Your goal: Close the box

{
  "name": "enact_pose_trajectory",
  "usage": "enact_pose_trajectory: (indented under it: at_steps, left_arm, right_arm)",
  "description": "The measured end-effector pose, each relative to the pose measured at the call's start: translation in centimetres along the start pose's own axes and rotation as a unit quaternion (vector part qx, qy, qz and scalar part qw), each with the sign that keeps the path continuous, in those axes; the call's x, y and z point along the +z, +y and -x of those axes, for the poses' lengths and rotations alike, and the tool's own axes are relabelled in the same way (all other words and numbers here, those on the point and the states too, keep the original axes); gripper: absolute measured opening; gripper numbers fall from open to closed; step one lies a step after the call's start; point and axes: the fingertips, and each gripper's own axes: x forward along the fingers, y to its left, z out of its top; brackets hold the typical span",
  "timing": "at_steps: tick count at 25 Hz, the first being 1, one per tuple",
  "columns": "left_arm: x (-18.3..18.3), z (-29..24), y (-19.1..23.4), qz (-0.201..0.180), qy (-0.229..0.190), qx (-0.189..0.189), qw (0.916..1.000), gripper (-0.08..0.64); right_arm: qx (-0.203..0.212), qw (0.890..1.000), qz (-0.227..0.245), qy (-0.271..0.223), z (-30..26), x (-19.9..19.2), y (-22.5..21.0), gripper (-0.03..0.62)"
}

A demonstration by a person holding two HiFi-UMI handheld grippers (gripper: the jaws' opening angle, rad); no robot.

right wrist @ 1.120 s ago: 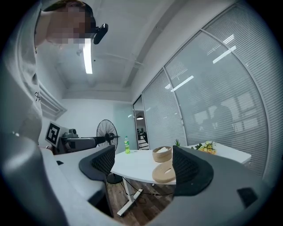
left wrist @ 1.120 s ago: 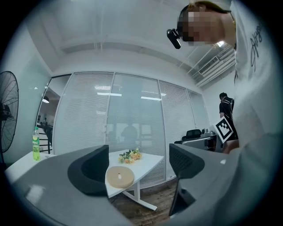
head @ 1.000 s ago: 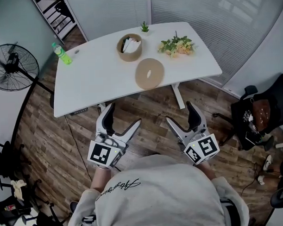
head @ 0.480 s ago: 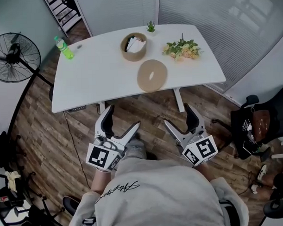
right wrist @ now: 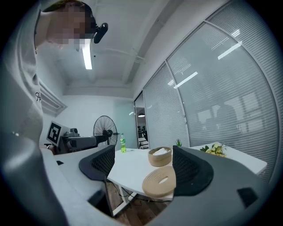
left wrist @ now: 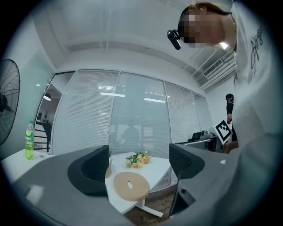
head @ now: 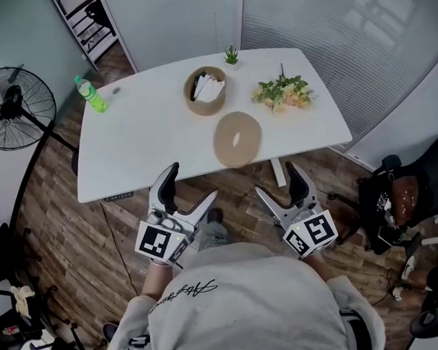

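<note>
Closing in on the counter (head: pixel 146 130)
Left hand-held gripper (head: pixel 192 182) and right hand-held gripper (head: pixel 278 179), both spread empty, have neared the lid (head: pixel 237 138); box (head: pixel 205 91) still open.

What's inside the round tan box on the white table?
The round box holds white pieces and something dark; they cover its bottom. Its lid lies apart on the table.

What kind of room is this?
Most likely an office or small meeting room: glass partition walls with blinds, a white desk on wood-look flooring, a pedestal fan and a black office chair off to the side.
</note>
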Motion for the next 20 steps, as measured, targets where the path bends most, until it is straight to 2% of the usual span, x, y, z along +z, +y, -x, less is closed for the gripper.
enact_pose_trajectory:
  at_steps: [9,20]
  left_arm:
    - [0.1,-7.0,5.1,-0.010,0.003,-0.046,0.9989,0.413]
    - [0.3,-12.3,10.2,-0.014,0.006,-0.093,0.9956,0.413]
  right_arm:
    - [-0.035,0.999,0.001,-0.013,-6.3,1.5,-4.7,0.393]
    - [-0.080,0.997,-0.003,-0.021,-11.5,2.5,-8.0,0.393]
